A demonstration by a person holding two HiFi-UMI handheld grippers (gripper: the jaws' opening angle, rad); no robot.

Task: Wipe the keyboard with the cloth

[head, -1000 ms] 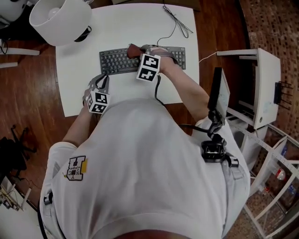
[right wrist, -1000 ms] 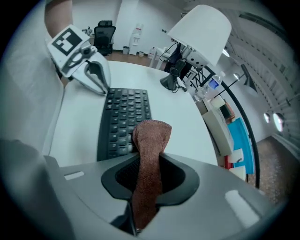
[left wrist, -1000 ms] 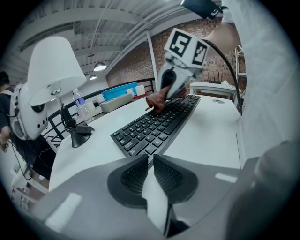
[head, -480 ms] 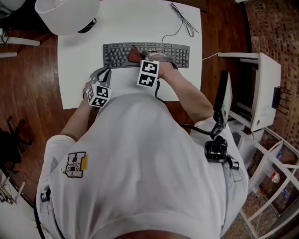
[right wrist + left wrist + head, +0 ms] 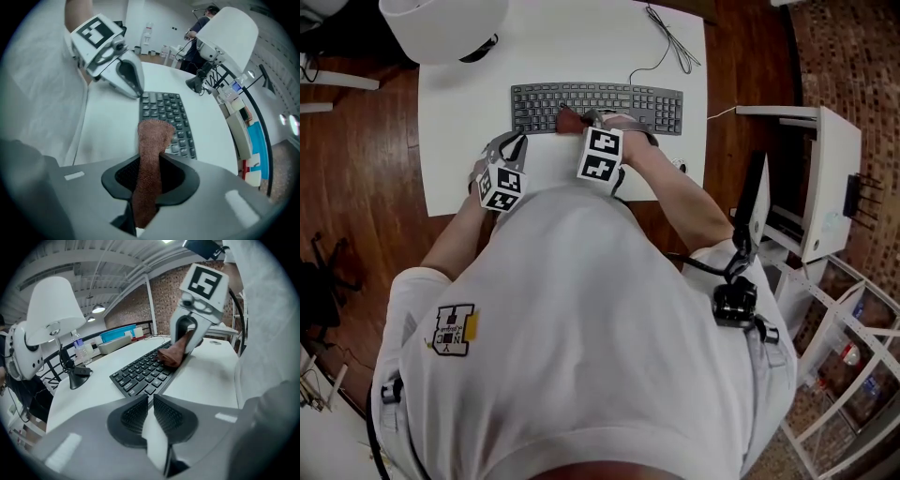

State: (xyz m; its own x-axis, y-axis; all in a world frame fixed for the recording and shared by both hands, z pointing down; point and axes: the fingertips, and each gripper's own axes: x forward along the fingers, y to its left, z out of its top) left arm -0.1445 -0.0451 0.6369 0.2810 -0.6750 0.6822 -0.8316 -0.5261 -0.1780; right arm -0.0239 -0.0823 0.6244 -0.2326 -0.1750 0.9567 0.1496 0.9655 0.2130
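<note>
**On the white desk: brown cloth pinched against the keyboard**

Across the far half of a white rectangular desk (image 5: 450, 141) lies a black full-size keyboard (image 5: 596, 108) with its long side toward the person. The right gripper (image 5: 583, 122) points steeply down at the middle of its near rows. Its jaws pinch a folded brown terry cloth (image 5: 152, 136), and the free end of the cloth lies on the keys. The left gripper (image 5: 514, 141) sits just beside the keyboard's near left corner, its jaws drawn together on nothing.

No brand or word can be read. The key legends are too small. Each gripper's cube carries only black-and-white square markers, and the emblem on the white shirt is not legible.

A white lamp shade (image 5: 441, 23) on a black base stands at the desk's far left corner. A thin black cable (image 5: 661, 42) loops near the far right edge. A white cabinet (image 5: 825, 178) stands on the wooden floor to the right.

From the head view, the person's torso hides the desk's near edge. The right gripper's cube covers part of the keyboard's front rim.
</note>
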